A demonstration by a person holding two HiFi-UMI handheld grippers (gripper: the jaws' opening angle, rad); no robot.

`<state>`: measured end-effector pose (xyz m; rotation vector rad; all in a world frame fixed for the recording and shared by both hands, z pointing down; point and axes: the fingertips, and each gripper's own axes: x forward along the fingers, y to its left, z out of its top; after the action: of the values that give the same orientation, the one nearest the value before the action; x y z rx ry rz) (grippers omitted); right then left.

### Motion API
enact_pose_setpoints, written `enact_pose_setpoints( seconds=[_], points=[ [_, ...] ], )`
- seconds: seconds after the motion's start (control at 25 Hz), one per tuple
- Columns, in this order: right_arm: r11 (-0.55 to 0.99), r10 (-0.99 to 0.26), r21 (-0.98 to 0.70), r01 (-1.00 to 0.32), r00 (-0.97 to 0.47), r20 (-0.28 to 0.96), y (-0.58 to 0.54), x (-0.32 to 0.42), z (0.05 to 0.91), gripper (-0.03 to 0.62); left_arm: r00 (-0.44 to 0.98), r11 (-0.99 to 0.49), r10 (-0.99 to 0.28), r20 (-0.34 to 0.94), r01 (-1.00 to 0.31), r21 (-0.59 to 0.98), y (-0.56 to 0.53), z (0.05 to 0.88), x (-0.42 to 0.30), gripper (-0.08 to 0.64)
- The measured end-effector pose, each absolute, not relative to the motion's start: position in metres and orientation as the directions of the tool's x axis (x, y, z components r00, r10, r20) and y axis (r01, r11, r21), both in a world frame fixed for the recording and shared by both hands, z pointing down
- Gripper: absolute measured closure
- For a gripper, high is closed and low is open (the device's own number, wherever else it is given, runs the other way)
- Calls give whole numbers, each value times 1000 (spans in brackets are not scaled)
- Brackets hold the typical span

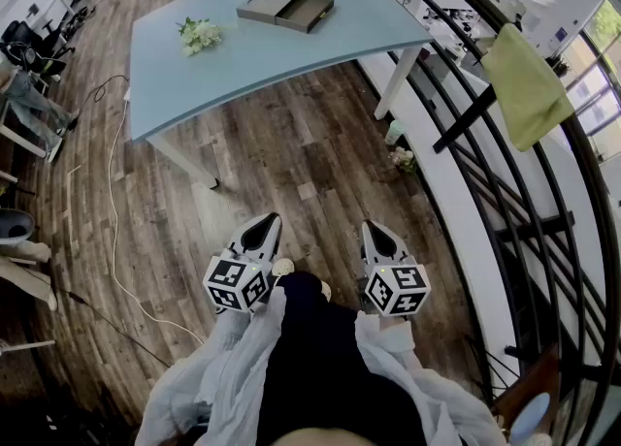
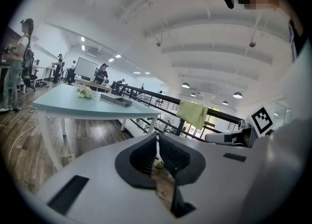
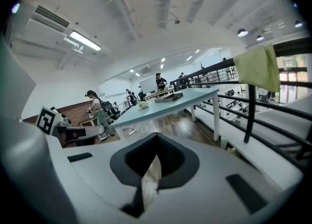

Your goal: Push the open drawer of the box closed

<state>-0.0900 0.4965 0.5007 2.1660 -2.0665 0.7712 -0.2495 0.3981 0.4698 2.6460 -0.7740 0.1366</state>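
Wooden floor (image 1: pixel 291 163) across most of the head view. Pale blue table (image 1: pixel 243 66) in the upper half, slanting from the upper right down to the middle left, on white legs. Black railing (image 1: pixel 505 173) sweeping down the right side, with a green cloth (image 1: pixel 529 85) draped over its top bar at the upper right. On the far part of the table, at the upper middle of the frame, the grey box (image 1: pixel 264 3) with two round recesses on top, its drawer (image 1: pixel 309 11) pulled out toward the right and standing open. Low in the frame, side by side and well apart from the table, the left gripper (image 1: pixel 267 221) and the right gripper (image 1: pixel 374 229), both pointing up-frame toward the table; jaws brought together at the tips on each, nothing between them, only floor in the narrow slit behind. Left of the box on the tabletop, a small bunch of white flowers (image 1: pixel 199 35). By the railing's base, right of centre, a pale cup (image 1: pixel 393 132).
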Motion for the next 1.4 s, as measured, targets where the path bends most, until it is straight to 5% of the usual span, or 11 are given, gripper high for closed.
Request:
enact_pose_setpoints(
  seconds=[1.12, 1.24, 1.4],
  points=[
    [-47, -914, -358, -933, -105, 393, 502, -124, 496, 581, 818, -765, -530, 221, -574, 293, 429, 468, -275, 531],
    [-37, -916, -368, -929, -116, 385, 489, -118, 493, 447, 825, -770, -522, 217, -566, 295, 418, 466, -267, 531],
    [-36, -912, -360, -932, -116, 394, 470, -107, 496, 390, 828, -773, -519, 214, -561, 296, 399, 467, -255, 531]
  ],
)
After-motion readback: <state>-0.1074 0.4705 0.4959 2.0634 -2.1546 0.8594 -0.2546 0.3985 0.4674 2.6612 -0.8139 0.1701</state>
